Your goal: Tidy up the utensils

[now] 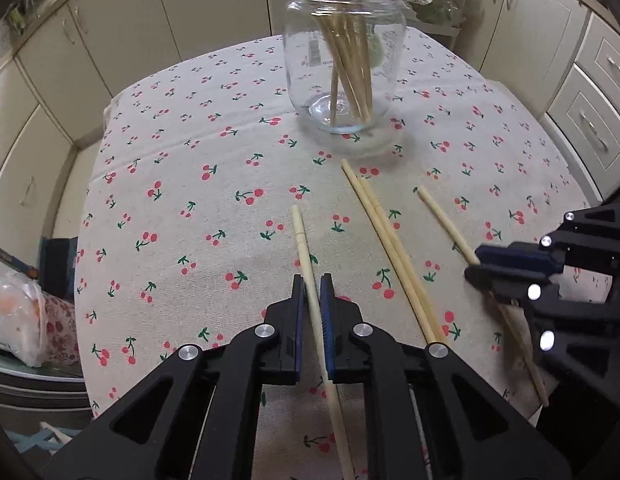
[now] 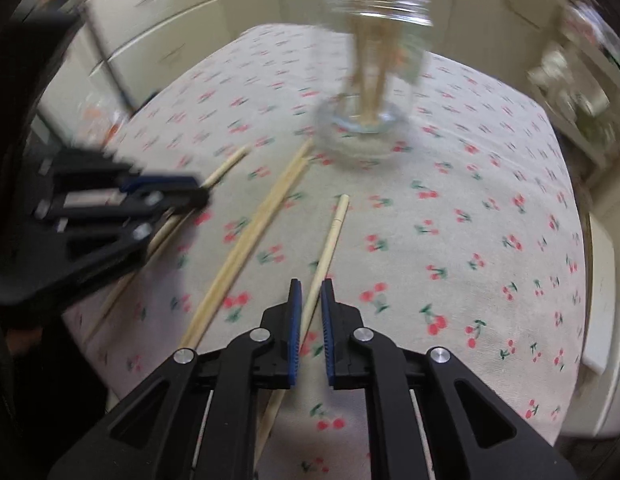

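Observation:
A clear glass jar (image 1: 344,60) holding several wooden chopsticks stands at the far middle of the cherry-print tablecloth (image 1: 190,184); it also shows blurred in the right wrist view (image 2: 374,76). My left gripper (image 1: 310,284) straddles a single chopstick (image 1: 304,244) with the pads close on both sides, apparently shut on it. A pair of chopsticks (image 1: 386,244) lies to its right. My right gripper (image 2: 309,288) straddles another chopstick (image 2: 330,240) with a small gap on both sides; it shows in the left wrist view (image 1: 480,264).
Cream kitchen cabinets (image 1: 90,40) surround the table. A plastic bag (image 1: 18,312) lies off the table's left edge. The left gripper shows in the right wrist view (image 2: 202,192). The pair of chopsticks (image 2: 250,236) lies between the grippers.

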A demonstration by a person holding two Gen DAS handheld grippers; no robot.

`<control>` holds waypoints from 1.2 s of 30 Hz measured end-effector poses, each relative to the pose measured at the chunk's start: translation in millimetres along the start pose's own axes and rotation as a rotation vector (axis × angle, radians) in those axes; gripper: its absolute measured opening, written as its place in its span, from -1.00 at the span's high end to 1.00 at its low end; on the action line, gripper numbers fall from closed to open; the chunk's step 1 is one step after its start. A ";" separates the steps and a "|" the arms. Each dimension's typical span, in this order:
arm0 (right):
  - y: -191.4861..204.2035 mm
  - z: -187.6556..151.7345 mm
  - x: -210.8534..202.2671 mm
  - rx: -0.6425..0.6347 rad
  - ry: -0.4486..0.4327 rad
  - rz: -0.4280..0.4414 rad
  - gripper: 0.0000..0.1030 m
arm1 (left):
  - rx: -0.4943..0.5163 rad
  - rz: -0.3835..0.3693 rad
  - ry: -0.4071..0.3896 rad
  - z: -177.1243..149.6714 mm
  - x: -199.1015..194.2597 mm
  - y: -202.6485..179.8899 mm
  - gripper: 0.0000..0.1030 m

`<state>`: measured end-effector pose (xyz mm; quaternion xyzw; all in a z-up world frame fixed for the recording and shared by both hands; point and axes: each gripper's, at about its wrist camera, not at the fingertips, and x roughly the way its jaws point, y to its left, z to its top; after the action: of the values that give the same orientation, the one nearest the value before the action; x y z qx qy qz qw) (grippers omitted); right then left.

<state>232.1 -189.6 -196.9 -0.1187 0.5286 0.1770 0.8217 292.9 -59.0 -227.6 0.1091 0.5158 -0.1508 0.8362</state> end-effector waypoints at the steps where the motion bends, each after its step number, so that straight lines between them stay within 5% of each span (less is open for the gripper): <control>1: 4.8 -1.3 -1.3 -0.031 0.012 0.005 0.80 | 0.000 -0.004 0.005 -1.5 -0.8 -0.7 0.84; 7: -0.8 0.2 -1.8 0.007 0.045 0.036 0.78 | -0.030 0.000 0.018 -8.4 -5.6 2.7 0.78; 14: 0.1 7.6 2.0 0.041 0.018 0.023 0.78 | -0.092 0.034 0.017 0.8 0.4 4.3 0.38; 15: 2.3 7.7 2.4 0.030 0.015 0.017 0.78 | -0.095 0.036 0.016 1.6 1.2 4.4 0.38; 17: 9.5 6.2 2.0 -0.027 0.027 0.016 0.82 | -0.093 0.025 0.011 1.1 0.5 3.4 0.84; 18: 12.9 6.2 1.3 -0.055 0.037 0.026 0.84 | -0.083 0.016 0.014 0.3 -0.2 2.0 0.88; 27: 8.4 10.0 4.9 -0.039 0.055 0.047 0.84 | -0.122 -0.008 0.070 -11.5 -7.7 17.4 0.88; 32: 12.5 11.4 5.4 -0.063 0.059 0.039 0.84 | -0.118 0.009 0.074 -4.5 -3.6 18.3 0.68; 36: 16.9 10.6 4.3 -0.108 0.071 0.032 0.84 | -0.099 0.003 0.062 -4.2 -2.6 14.1 0.84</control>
<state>235.4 -169.4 -196.5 -0.1604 0.5490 0.2141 0.7918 293.4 -44.0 -226.8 0.0731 0.5483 -0.1203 0.8243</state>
